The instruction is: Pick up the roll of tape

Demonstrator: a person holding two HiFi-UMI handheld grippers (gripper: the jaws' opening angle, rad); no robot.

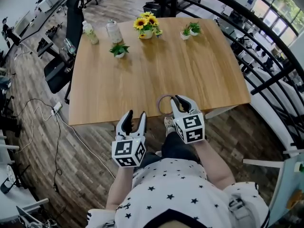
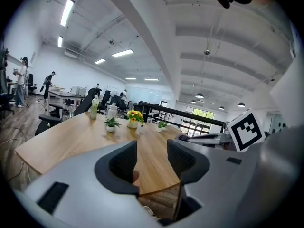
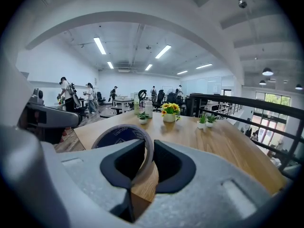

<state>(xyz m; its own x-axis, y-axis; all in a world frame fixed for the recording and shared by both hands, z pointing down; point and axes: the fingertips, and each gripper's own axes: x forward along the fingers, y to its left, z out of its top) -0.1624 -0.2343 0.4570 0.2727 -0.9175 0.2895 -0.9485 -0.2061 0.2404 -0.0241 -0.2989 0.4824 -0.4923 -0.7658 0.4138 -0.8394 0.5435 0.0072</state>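
Sunflowers point(image 1: 146, 21) in pot point(image 1: 146, 34), plants point(image 1: 118, 48) in small pots point(image 1: 120, 55), right gripper point(image 3: 149, 151) clamping tape roll point(image 3: 116, 136)

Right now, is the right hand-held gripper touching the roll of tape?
Touching: right gripper view shows the right hand-held gripper pinching the roll of tape between both pads.

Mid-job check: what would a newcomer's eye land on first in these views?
The right gripper is shut on the roll of tape, holding it upright at the near edge of the wooden table. The left gripper stands open and empty beside it, just off the table. At the far edge, a pot of yellow sunflowers stands out.
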